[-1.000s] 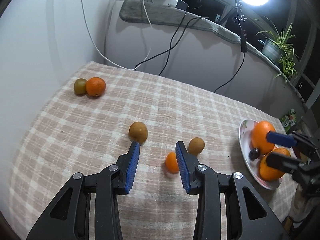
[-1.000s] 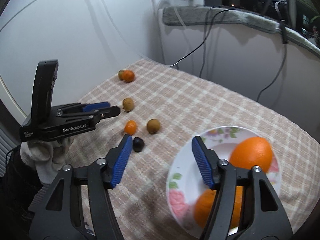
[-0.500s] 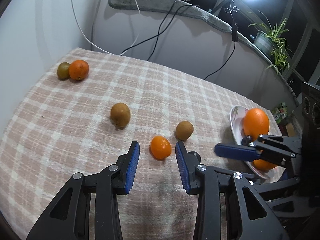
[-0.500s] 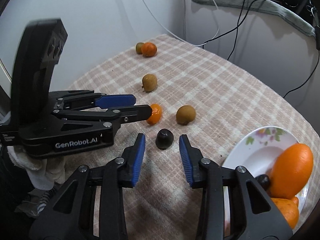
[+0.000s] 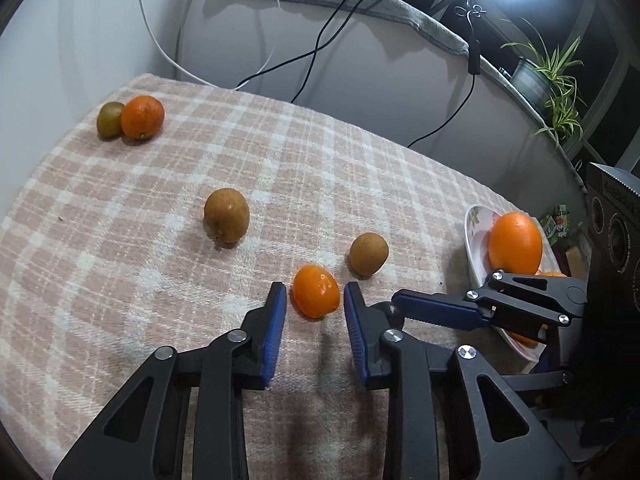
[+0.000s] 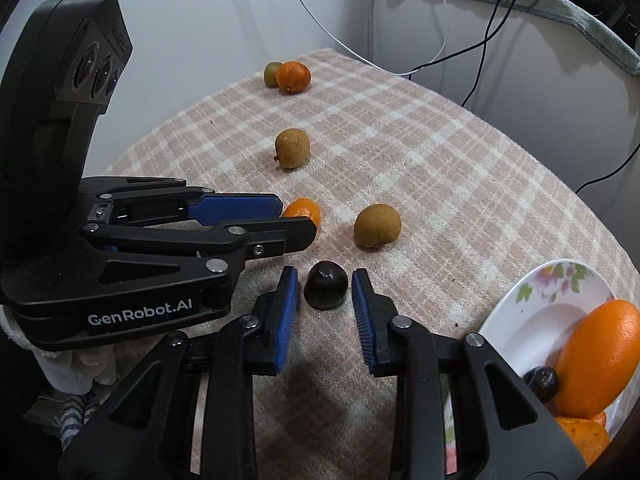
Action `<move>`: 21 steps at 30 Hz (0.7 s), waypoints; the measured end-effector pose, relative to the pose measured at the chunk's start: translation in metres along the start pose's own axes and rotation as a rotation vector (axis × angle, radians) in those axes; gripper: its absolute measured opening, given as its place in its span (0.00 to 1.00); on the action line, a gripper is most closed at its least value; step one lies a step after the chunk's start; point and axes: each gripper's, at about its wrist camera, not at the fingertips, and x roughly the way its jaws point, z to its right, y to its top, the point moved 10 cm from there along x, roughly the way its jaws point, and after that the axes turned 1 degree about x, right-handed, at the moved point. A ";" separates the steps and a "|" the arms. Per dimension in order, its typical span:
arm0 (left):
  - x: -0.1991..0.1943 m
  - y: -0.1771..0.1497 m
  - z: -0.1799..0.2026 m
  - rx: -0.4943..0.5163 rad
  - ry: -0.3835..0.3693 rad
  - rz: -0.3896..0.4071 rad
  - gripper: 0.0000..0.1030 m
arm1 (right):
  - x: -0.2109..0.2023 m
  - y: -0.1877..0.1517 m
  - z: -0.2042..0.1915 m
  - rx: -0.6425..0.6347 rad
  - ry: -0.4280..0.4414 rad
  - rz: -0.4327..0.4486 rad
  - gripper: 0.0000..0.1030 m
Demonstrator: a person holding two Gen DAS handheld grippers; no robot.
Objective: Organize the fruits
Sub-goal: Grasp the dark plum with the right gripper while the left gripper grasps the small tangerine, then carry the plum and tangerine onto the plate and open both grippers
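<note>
A small orange (image 5: 316,290) lies on the checked cloth (image 5: 280,168) between the blue pads of my left gripper (image 5: 316,294). The jaws are closing, and a thin gap still shows on each side. In the right wrist view a dark round fruit (image 6: 326,286) lies between the pads of my right gripper (image 6: 325,282). Those jaws are closing too, with slim gaps left and right of the fruit. The left gripper (image 6: 298,220) reaches in from the left, just behind it. A flowered plate (image 6: 520,304) at the right holds a big orange (image 6: 596,360) and another dark fruit (image 6: 540,380).
Two brown kiwis (image 5: 226,214) (image 5: 368,254) lie beyond the grippers. At the far left corner an orange (image 5: 142,117) touches a green kiwi (image 5: 109,119). Cables hang down the wall behind. The plate (image 5: 472,220) stands near the table's right edge.
The right gripper came down from over the plate to the dark fruit and narrowed its jaws around it. The left gripper tipped down onto the small orange and narrowed as well.
</note>
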 end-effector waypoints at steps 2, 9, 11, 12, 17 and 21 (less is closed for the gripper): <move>0.002 -0.001 0.000 -0.002 -0.004 -0.005 0.24 | 0.002 0.000 0.001 0.003 -0.001 -0.003 0.25; 0.002 0.000 0.001 -0.004 -0.006 -0.004 0.21 | 0.005 0.000 0.000 0.009 0.004 0.000 0.22; 0.001 0.000 0.002 -0.002 -0.003 0.000 0.21 | 0.002 0.001 0.002 0.015 0.002 0.006 0.22; 0.000 0.000 0.002 -0.003 -0.003 0.001 0.21 | 0.000 0.001 0.003 0.020 0.003 0.010 0.22; -0.005 0.003 0.003 -0.011 -0.008 0.017 0.21 | -0.015 0.002 0.009 0.029 -0.003 0.035 0.22; -0.012 0.005 0.010 -0.004 -0.017 0.032 0.21 | -0.030 0.002 0.016 0.044 -0.011 0.057 0.22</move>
